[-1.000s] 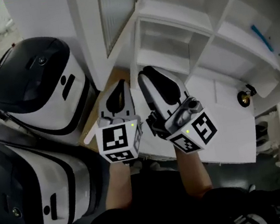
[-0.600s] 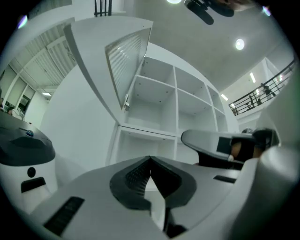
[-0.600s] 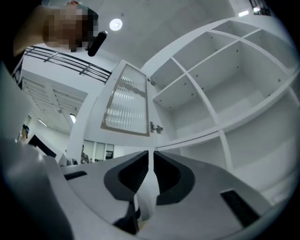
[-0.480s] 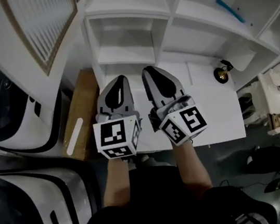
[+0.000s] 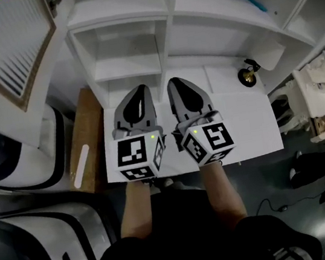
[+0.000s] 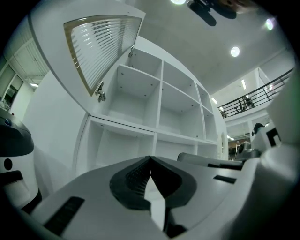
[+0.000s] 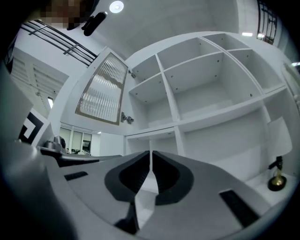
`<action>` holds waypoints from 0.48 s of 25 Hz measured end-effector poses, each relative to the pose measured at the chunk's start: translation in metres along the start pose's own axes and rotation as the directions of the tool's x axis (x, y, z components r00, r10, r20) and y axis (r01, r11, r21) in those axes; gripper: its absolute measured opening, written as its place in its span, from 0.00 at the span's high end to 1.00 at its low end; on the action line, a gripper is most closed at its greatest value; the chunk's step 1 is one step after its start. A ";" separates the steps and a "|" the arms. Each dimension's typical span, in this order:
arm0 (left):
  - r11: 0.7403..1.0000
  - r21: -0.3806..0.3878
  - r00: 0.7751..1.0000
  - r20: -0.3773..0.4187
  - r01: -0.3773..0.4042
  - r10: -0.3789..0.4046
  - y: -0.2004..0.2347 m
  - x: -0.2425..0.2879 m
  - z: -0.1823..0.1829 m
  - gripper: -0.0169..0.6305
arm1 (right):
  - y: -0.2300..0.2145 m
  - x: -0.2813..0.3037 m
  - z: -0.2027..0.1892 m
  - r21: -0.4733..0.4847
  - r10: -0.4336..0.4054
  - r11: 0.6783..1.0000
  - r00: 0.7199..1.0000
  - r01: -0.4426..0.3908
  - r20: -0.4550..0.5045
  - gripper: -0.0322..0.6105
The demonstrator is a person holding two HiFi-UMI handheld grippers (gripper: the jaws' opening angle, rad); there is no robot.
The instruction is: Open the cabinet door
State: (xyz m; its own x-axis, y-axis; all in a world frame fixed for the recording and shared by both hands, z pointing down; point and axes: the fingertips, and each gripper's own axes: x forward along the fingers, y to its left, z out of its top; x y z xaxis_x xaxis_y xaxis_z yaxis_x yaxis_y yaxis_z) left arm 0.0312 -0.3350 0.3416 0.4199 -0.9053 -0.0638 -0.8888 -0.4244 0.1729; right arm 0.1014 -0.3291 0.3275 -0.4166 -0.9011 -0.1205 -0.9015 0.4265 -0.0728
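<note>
While the cabinet door [image 5: 6, 53] is found swung open at the upper left corner of the white cabinet [image 5: 163, 40], the left tongs [image 5: 138, 90] are seen pressed together, empty, and the right tongs [image 5: 174, 83], lately closing, are seen together on nothing beside them.

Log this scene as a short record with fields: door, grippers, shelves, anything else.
door: cabinet door swung open at left, ribbed panel in wood frame
left gripper: shut, empty, clear of the door
right gripper: jaws have just been closing, now together, nothing between them
shelving: white open compartments
other: small brass object at right
</note>
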 end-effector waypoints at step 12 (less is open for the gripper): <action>0.999 0.022 0.999 0.003 0.040 -0.040 -0.029 0.027 0.002 0.95 | -0.036 -0.005 0.002 -0.003 -0.046 0.999 0.999 0.046 -0.009 0.89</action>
State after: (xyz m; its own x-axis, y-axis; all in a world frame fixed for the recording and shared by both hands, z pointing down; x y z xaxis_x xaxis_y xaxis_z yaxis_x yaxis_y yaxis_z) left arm 0.0680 -0.3468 0.3329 0.4548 -0.8875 -0.0737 -0.8751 -0.4607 0.1483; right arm 0.1363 -0.3402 0.3284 -0.3755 -0.9205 -0.1078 -0.9202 0.3842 -0.0752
